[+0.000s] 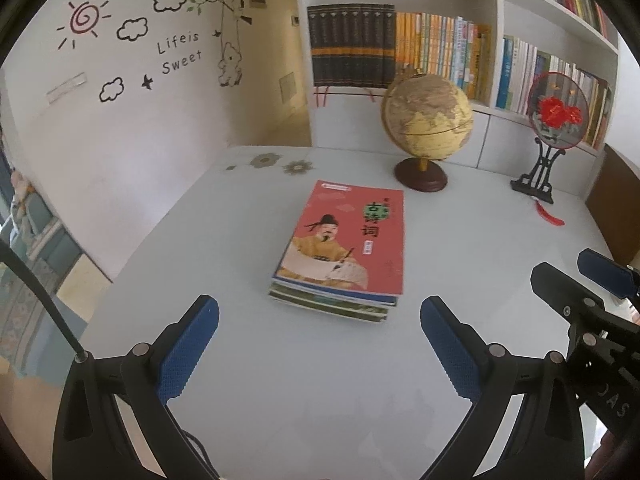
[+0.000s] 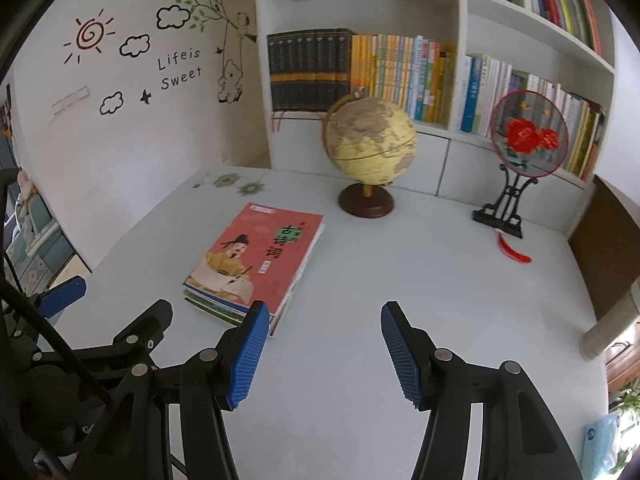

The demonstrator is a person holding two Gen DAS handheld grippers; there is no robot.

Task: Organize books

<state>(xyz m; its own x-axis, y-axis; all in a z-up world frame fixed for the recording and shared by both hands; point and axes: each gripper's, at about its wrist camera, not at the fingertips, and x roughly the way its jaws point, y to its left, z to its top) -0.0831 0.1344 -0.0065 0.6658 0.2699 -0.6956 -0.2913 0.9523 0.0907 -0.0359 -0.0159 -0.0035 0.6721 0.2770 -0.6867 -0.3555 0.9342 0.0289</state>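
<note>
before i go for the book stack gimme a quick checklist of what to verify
1. Left gripper open and empty: ok.
2. Right gripper open and empty: ok.
3. Book stack lying flat on the table, red cover on top: ok.
4. Stack squared up: not ok, lower books stick out at the near edge.
5. Path from left gripper to stack free of things: ok.
6. Globe and fan ornament standing apart behind the stack: ok.
</note>
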